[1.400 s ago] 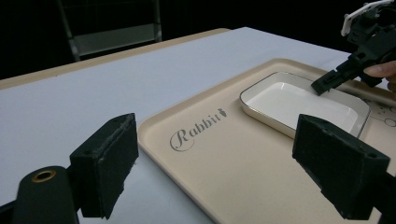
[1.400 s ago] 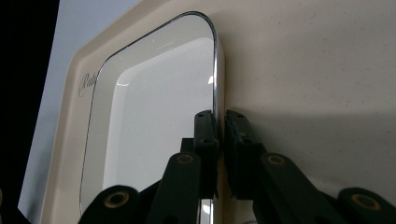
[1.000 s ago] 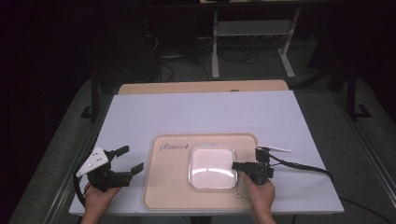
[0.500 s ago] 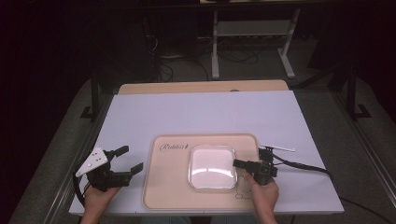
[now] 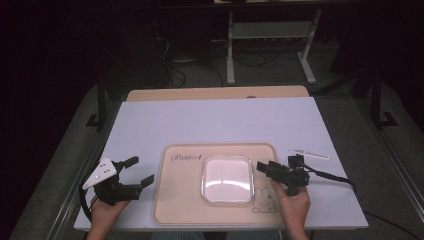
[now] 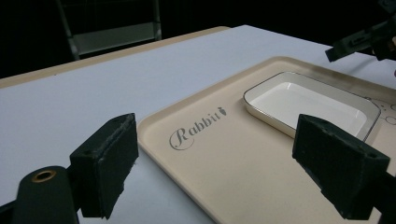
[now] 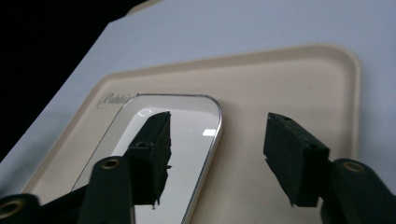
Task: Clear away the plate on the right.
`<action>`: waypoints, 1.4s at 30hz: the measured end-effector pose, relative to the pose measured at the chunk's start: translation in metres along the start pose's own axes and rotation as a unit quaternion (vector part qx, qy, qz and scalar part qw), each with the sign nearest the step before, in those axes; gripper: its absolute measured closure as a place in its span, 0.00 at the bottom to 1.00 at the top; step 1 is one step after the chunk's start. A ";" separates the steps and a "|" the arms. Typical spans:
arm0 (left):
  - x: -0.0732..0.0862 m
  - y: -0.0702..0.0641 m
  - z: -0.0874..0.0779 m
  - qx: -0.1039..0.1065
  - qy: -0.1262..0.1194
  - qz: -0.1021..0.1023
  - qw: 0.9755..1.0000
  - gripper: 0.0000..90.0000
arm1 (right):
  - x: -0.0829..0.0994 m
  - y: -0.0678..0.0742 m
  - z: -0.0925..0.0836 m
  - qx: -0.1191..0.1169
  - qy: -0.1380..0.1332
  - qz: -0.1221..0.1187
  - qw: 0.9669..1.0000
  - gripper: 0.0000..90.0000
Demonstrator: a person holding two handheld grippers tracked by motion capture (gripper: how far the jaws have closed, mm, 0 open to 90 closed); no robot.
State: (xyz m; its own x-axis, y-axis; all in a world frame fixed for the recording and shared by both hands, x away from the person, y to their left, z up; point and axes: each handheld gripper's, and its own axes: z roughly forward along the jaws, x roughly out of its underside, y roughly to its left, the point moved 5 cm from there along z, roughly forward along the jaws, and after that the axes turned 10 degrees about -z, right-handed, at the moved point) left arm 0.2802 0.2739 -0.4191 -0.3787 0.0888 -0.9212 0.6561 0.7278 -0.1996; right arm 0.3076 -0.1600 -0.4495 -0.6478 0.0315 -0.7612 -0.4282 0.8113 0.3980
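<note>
A: Where does the white dish [image 5: 226, 178] sit?

B: It lies flat on the beige tray [image 5: 180, 207], a little right of the tray's middle. The tray rests on the white table top [image 5: 215, 120], near the person's edge of it. In the left gripper view the dish [image 6: 308, 105] shows a thin dark rim line and a shallow bare inside.

A: And the right gripper [image 5: 265, 168]?

B: It hangs at the dish's right edge, held in the right hand [image 5: 292, 205]. Its jaws have just been opening. In the right gripper view the right gripper [image 7: 217, 158] has one jaw over the dish [image 7: 187, 140] and the other over the bare tray [image 7: 289, 79], so the dish's rim runs between them. The pads do not press on it; the rim looks free of both.

A: So nothing is clamped there?

B: Nothing, as far as the pictures show. The gap is moderately wide, and the dish lies on the tray by itself.

A: What about the left gripper [image 5: 141, 171]?

B: It is off the tray's left side, above the table top, in the left hand [image 5: 102, 212]. Its jaws stand wide apart with nothing between them. In the left gripper view the left gripper [image 6: 215, 168] looks across the tray's corner, where the word "Rabbit" [image 6: 196, 133] is printed, towards the dish.

A: Anything else on the table?

B: A thin, pale stick-like thing [image 5: 310, 153] lies on the table top to the right of the tray, behind the right gripper; what it is I cannot tell. A small rabbit drawing [image 5: 263, 200] marks the tray's near right corner.
</note>
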 end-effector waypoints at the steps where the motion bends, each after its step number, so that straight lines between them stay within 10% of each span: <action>1: 0.000 0.000 0.000 0.000 0.001 0.001 1.000 0.15 | -0.002 -0.001 -0.002 -0.002 -0.007 -0.008 1.000 0.42; 24: 0.002 0.000 0.003 -0.001 0.006 -0.001 1.000 0.15 | -0.021 -0.016 -0.019 0.022 -0.054 -0.146 0.988 0.29; 31: 0.003 -0.001 0.004 -0.001 0.008 -0.001 1.000 0.15 | -0.025 -0.020 -0.025 0.027 -0.067 -0.233 0.970 0.22; 42: 0.003 -0.002 0.007 0.000 0.013 0.001 1.000 0.15 | -0.031 -0.031 -0.044 0.045 -0.074 -0.270 0.959 0.19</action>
State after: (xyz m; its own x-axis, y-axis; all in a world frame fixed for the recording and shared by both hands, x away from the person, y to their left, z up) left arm 0.2820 0.2681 -0.4242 -0.3941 0.1085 -0.9126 0.6577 0.7269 -0.1976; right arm 0.3134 -0.2118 -0.4163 -0.2481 -0.3305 -0.9106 -0.6153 0.7798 -0.1154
